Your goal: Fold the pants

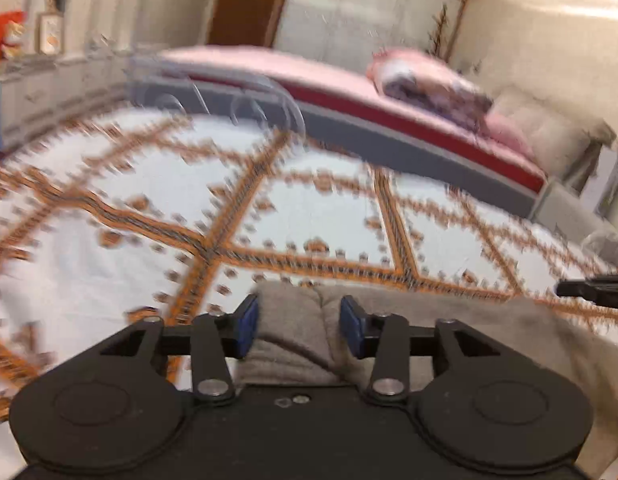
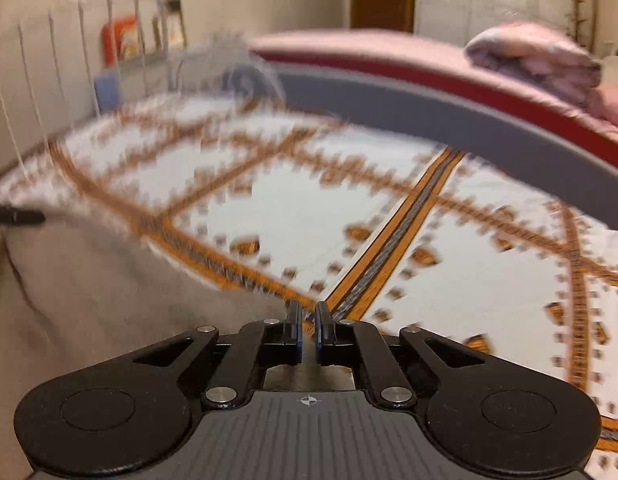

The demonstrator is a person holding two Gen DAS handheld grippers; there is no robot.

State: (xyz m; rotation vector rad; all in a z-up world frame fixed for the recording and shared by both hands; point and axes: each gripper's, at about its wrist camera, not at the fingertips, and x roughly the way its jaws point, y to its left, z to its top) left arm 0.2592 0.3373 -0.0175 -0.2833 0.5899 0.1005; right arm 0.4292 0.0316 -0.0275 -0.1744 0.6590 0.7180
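The grey-brown pants [image 1: 389,312] lie on a white carpet with an orange pattern [image 1: 309,208]. My left gripper [image 1: 299,326] stands with its blue pads apart around a thick bunch of the pants' cloth; the pads touch the fabric on both sides. In the right wrist view the pants [image 2: 89,280] spread to the left, and my right gripper [image 2: 308,334] has its jaws nearly together at the cloth's right edge, with fabric seen behind the pads. The other gripper's black tip shows at the far right of the left wrist view [image 1: 593,290] and at the far left of the right wrist view [image 2: 17,216].
A low bed [image 1: 349,92] with pink bedding and a grey base runs along the far side, with a folded blanket [image 1: 425,80] on it. A white cabinet [image 1: 37,92] with framed pictures stands at the left. A wire drying rack [image 2: 69,60] stands by the wall.
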